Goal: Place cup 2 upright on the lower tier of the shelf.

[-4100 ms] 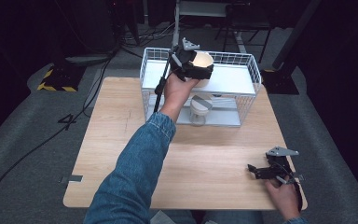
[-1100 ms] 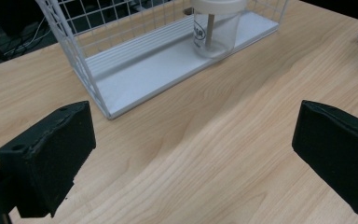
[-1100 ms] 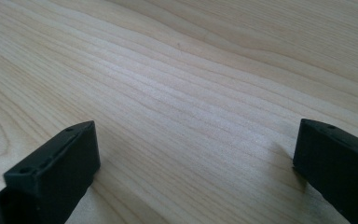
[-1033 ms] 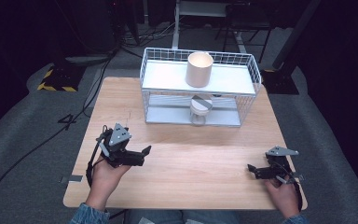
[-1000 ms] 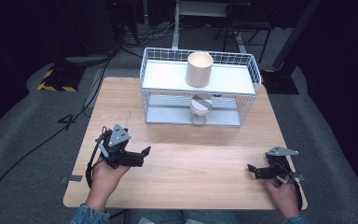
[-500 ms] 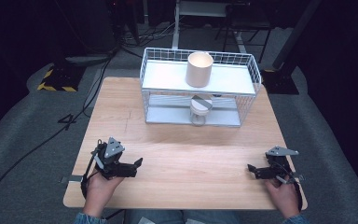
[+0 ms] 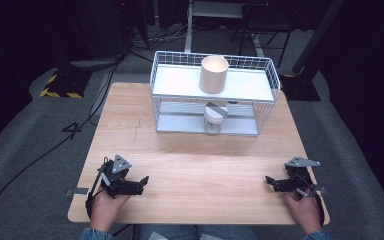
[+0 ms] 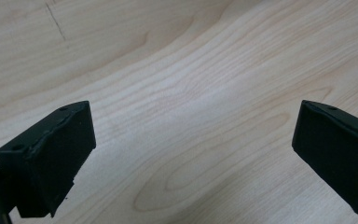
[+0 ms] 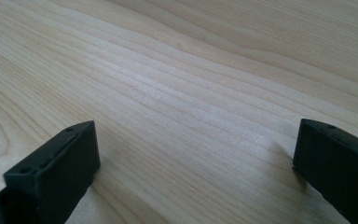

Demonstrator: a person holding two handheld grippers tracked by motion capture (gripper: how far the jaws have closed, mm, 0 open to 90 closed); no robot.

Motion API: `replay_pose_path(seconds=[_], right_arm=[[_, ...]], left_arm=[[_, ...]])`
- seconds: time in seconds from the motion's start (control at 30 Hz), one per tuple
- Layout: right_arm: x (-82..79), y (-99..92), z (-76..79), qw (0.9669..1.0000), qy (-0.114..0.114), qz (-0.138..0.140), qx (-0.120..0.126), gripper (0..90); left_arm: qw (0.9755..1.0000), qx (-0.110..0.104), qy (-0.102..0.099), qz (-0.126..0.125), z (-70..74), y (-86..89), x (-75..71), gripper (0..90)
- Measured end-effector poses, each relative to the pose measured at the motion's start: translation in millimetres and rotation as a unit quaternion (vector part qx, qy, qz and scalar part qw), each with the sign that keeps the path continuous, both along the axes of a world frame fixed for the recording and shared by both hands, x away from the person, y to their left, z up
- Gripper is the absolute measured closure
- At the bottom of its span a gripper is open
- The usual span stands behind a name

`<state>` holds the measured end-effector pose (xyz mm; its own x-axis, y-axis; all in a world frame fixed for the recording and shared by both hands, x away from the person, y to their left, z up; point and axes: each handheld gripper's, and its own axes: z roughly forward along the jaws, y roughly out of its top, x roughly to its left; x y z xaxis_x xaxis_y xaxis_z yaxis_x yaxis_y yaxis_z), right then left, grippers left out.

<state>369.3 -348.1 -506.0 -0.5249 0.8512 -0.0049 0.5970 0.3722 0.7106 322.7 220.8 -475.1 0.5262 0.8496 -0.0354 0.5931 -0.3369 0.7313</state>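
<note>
Beige cup (image 7: 213, 73) upright atop wire rack (image 7: 162, 85), far ahead-right of nearer left gripper (image 7: 141, 183); both grippers' jaws apart, empty.

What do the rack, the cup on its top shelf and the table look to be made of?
The rack: thin white-coated wire, going by its grid walls. The cup: smooth, matte, pale beige, perhaps ceramic or plastic; I cannot tell which. The table: light wood or wood-look laminate, with visible grain.

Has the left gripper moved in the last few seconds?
Yes. The left gripper has come back from the wire rack, where it set the cup, to the table's near-left edge.
</note>
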Motion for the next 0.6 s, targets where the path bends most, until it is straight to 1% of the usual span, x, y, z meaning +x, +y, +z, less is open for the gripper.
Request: replay_pose_path(seconds=[0.07,0.1,0.2,0.23,0.3,0.4,0.6], right_arm=[[0.0,0.0,0.0,1.0,0.0,0.0,0.0,0.3],[0.0,0.0,0.0,1.0,0.0,0.0,0.0,0.3],[0.0,0.0,0.0,1.0,0.0,0.0,0.0,0.3],[0.0,0.0,0.0,1.0,0.0,0.0,0.0,0.3],[0.0,0.0,0.0,1.0,0.0,0.0,0.0,0.3],[0.0,0.0,0.0,1.0,0.0,0.0,0.0,0.3],[0.0,0.0,0.0,1.0,0.0,0.0,0.0,0.3]], left_arm=[[1.0,0.001,0.006,0.003,-4.1,0.9,-0.8,0.0],[1.0,0.003,0.006,0.004,-6.2,1.2,-0.8,0.0],[0.9998,0.017,0.009,0.004,-9.9,1.1,0.4,0.0],[0.9998,0.013,0.014,0.008,-11.2,-0.3,0.2,0.0],[0.9996,0.023,0.019,0.004,-13.1,-1.5,0.8,0.0],[0.9991,0.036,0.021,-0.001,-14.9,-3.2,1.6,0.0],[0.9986,0.039,0.034,-0.003,-18.2,-3.8,3.8,0.0]])
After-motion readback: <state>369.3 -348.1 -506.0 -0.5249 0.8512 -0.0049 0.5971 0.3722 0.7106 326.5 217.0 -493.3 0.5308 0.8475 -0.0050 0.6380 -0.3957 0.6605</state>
